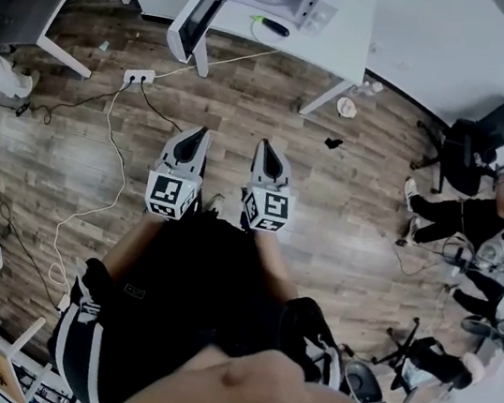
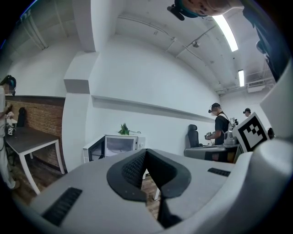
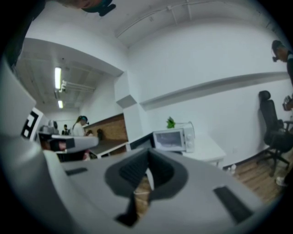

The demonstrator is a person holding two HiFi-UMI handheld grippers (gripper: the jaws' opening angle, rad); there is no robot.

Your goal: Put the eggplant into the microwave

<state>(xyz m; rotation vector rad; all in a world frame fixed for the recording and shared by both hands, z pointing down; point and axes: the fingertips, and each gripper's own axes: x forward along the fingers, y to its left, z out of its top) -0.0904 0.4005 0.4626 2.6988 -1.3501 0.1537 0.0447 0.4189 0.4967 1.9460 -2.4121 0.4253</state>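
Step in hand: approach. The left gripper [image 1: 199,132] and right gripper [image 1: 266,146] have their jaws pressed together with nothing between them. The eggplant [image 1: 272,26] lies on the white table [image 1: 348,45], just in front of the microwave [image 1: 307,5], whose door [image 1: 199,9] stands open. Recommended: face the table squarely, spread one gripper's jaws before reaching the eggplant, and grip across its middle

the person wears a black top [image 1: 187,280] and dark clothing with white side stripes [image 1: 79,335]. the left gripper [image 1: 197,132] and right gripper [image 1: 267,145] are pale grey shells tapering to black tips, each with a cube [image 1: 170,194] of black-and-white square markers at its rear. ribbed black pads [image 2: 132,170] line the jaws.
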